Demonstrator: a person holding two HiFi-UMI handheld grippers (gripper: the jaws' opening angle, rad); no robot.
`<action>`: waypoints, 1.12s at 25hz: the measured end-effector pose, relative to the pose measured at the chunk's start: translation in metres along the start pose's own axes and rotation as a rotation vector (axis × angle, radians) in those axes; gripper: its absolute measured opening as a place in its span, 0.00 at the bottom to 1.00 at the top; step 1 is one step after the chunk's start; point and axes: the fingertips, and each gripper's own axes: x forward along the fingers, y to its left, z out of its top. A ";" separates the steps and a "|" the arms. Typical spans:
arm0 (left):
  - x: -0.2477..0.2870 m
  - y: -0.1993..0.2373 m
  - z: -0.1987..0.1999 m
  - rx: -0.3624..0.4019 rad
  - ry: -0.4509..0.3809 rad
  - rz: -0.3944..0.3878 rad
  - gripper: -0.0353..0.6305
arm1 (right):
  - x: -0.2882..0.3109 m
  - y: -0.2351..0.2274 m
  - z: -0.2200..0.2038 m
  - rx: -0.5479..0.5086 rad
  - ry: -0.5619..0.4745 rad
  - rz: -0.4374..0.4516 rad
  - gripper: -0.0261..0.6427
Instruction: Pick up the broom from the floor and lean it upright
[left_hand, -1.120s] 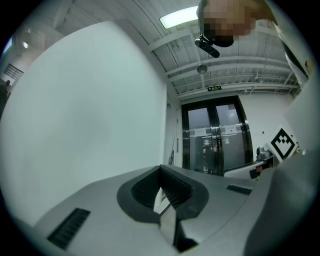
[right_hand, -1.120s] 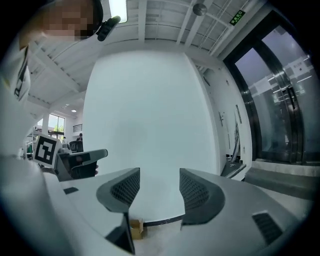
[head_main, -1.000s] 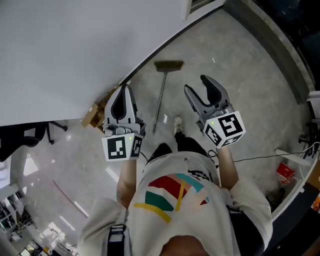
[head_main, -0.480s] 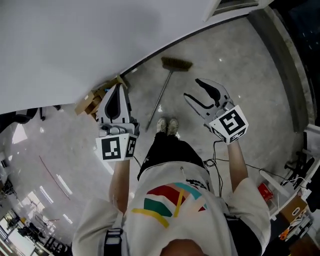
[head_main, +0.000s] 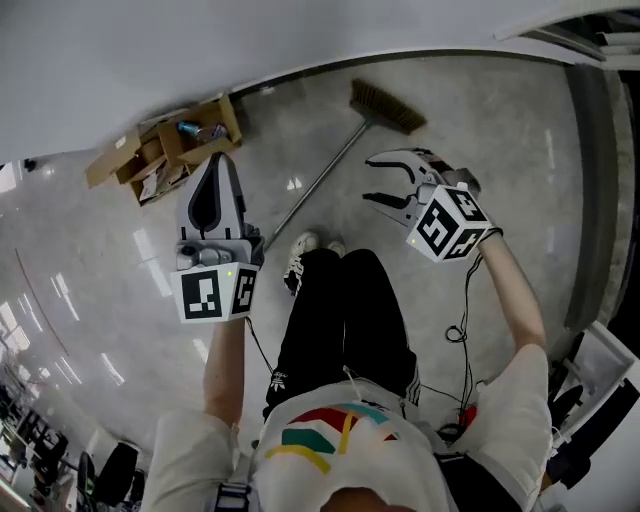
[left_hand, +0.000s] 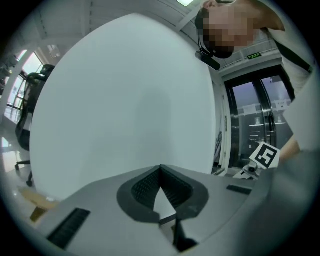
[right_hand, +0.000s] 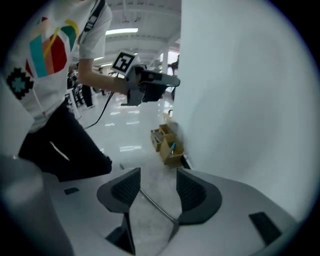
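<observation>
Two grippers hover above the floor (head_main: 120, 270), neither holding anything. At upper left of the head view an open box (head_main: 160, 150) sits against the wall (head_main: 200, 40). Just right of it, the left gripper (head_main: 222, 160) points up-frame with its jaws pressed together on nothing; its own view shows only white wall past them. Around centre, the broom (head_main: 320, 185) lies flat on the floor. Its handle runs diagonally from near the person's shoes (head_main: 305, 245) up to the bristle head at upper right of centre, close to the wall. Further right, the right gripper (head_main: 372, 178) has its jaws spread wide, aimed left toward the handle's upper part and not touching it. Its own view shows the handle through the gap, down on the floor.

This looks like the approach, before any grasp. The next move probably calls for lowering the right gripper until the handle sits between the jaws, then closing firmly. The thin, smooth handle may slip or swing when lifted.
</observation>
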 end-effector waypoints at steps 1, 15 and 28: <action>0.002 0.019 -0.045 -0.002 0.007 0.017 0.12 | 0.045 0.003 -0.028 -0.058 0.026 0.041 0.38; -0.002 0.154 -0.458 -0.021 -0.019 0.168 0.12 | 0.460 0.107 -0.354 -0.686 0.355 0.522 0.38; -0.043 0.177 -0.415 0.085 -0.049 0.280 0.12 | 0.469 0.086 -0.346 -0.523 0.319 0.416 0.17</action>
